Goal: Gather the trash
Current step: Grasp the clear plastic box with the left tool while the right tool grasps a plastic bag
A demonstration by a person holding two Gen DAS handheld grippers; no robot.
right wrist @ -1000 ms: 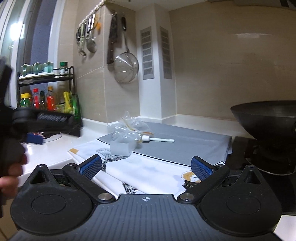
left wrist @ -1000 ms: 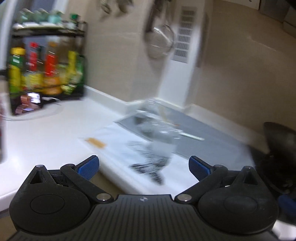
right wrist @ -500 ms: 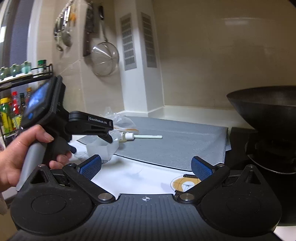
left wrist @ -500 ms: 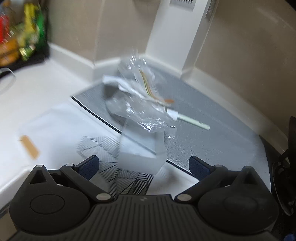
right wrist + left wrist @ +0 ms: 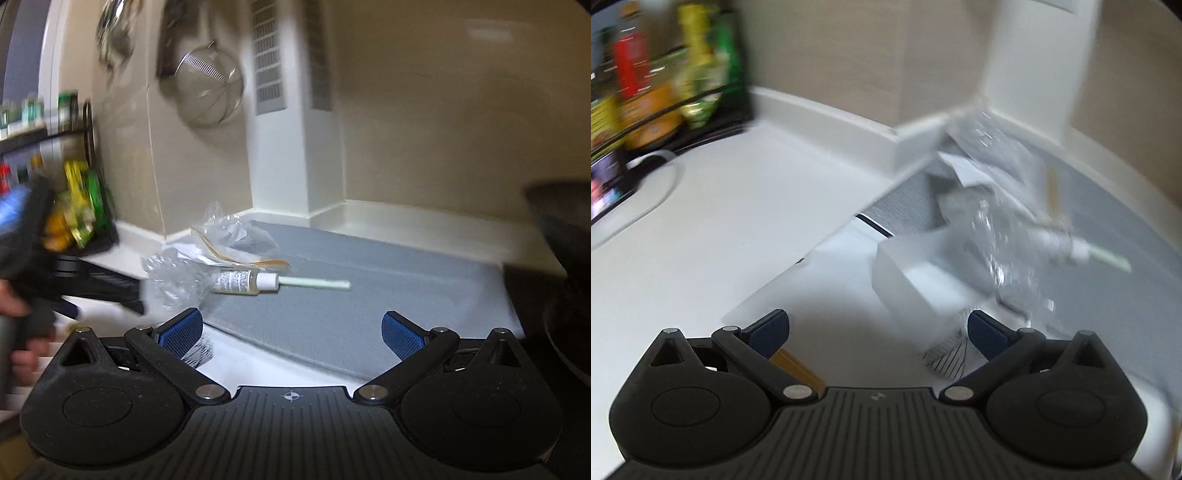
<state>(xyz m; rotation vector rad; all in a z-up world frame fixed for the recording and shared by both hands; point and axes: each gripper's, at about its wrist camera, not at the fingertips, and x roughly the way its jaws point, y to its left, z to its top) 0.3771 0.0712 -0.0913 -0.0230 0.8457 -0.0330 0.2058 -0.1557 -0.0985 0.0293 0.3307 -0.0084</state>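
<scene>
Trash lies on the counter: crumpled clear plastic bags (image 5: 993, 206) (image 5: 221, 240), a small clear bottle (image 5: 240, 281) with a white cap and a pale green stick (image 5: 314, 284), and a white translucent plastic box (image 5: 919, 273). My left gripper (image 5: 877, 328) is open and empty, low over the white cloth, with the box just ahead and to the right of its fingers. My right gripper (image 5: 291, 332) is open and empty, facing the bottle from a short distance. The left gripper's handle and a hand show at the left of the right wrist view (image 5: 33, 273).
A grey mat (image 5: 388, 295) covers the counter corner. A white patterned cloth (image 5: 849, 295) lies beside it. A rack of sauce bottles (image 5: 665, 81) stands at the left. A strainer (image 5: 208, 94) hangs on the wall. A dark wok (image 5: 565, 258) sits at the right.
My left gripper has swung left and dropped lower, so the box and bags now sit to its right. My right gripper has moved closer to the bottle. Both views are blurred by motion.
</scene>
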